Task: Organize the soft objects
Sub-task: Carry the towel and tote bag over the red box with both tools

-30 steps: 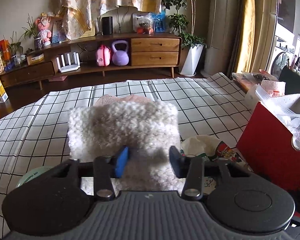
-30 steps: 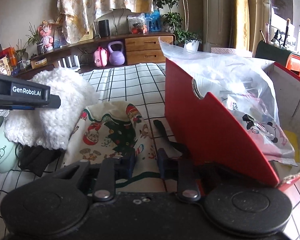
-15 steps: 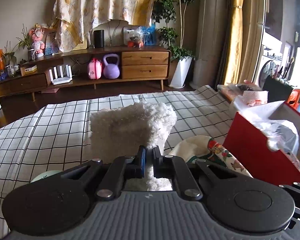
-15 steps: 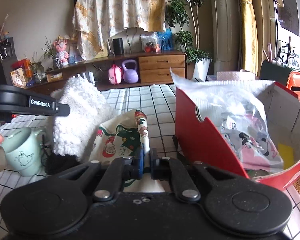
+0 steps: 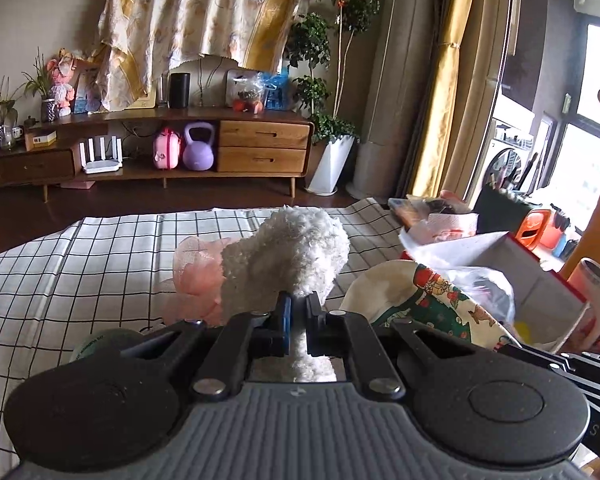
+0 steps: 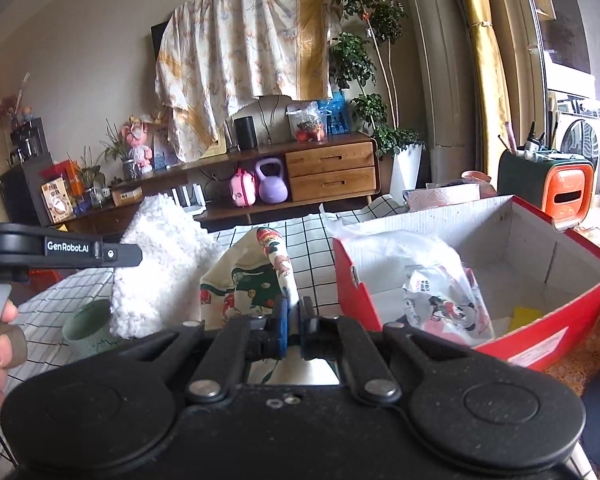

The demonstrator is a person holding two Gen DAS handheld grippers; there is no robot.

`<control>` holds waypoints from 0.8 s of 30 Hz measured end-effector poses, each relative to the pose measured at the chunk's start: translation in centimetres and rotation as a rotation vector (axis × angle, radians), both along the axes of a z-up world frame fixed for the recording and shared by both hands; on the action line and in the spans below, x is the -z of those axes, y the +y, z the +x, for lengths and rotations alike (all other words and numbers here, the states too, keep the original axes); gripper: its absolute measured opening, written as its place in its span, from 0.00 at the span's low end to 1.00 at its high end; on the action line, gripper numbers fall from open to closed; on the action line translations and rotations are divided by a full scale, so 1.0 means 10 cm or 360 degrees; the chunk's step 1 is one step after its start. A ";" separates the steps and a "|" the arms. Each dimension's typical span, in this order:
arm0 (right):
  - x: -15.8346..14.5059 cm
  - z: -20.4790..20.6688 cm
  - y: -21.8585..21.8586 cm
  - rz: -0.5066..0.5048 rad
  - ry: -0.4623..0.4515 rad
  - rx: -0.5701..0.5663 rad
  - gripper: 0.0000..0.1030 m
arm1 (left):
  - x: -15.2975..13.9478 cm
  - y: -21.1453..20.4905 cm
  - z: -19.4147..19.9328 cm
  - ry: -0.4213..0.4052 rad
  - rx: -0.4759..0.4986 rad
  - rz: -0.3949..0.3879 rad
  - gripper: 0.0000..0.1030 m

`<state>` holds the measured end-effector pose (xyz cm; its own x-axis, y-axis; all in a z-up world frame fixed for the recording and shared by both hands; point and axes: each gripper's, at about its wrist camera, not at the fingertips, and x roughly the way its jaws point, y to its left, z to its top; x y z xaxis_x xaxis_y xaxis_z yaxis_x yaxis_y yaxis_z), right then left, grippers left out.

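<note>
- Left wrist view: the left gripper (image 5: 296, 320) has its jaws pinching the white fleecy cloth (image 5: 288, 260), lifted above the checked tabletop (image 5: 80, 264); I judge a firm pinch and a clear lift best.
- Right wrist view: "GenRobot.AI" reads on the left tool.
- The right gripper (image 6: 294, 330), jaws pinching the Christmas-print cloth (image 6: 256, 280), hangs just left of the red box (image 6: 540, 344) at the tabletop's right edge.

White fluffy towel (image 5: 288, 256); cream cloth (image 6: 256, 280) w/ red-green Xmas print; pink fabric (image 5: 196, 272); red box (image 6: 540, 320), white inside; counter (image 5: 80, 260) cover white w/ black grid; mint mug (image 6: 86, 326).
</note>
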<state>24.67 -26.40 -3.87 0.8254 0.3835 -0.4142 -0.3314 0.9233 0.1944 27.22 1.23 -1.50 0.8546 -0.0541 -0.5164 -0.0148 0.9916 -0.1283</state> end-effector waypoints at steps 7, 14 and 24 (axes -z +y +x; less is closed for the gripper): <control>-0.27 -0.14 -0.26 0.0028 -0.0056 0.0028 0.04 | -0.25 -0.09 -0.21 -0.0030 0.0050 -0.0089 0.07; -0.56 -0.10 -0.61 0.0097 -0.0078 0.0100 0.04 | -0.58 -0.31 -0.34 -0.0128 0.0134 -0.0096 0.07; -0.84 0.09 -1.14 0.0055 -0.0197 0.0298 0.04 | -0.93 -0.76 -0.27 -0.0224 0.0285 -0.0093 0.07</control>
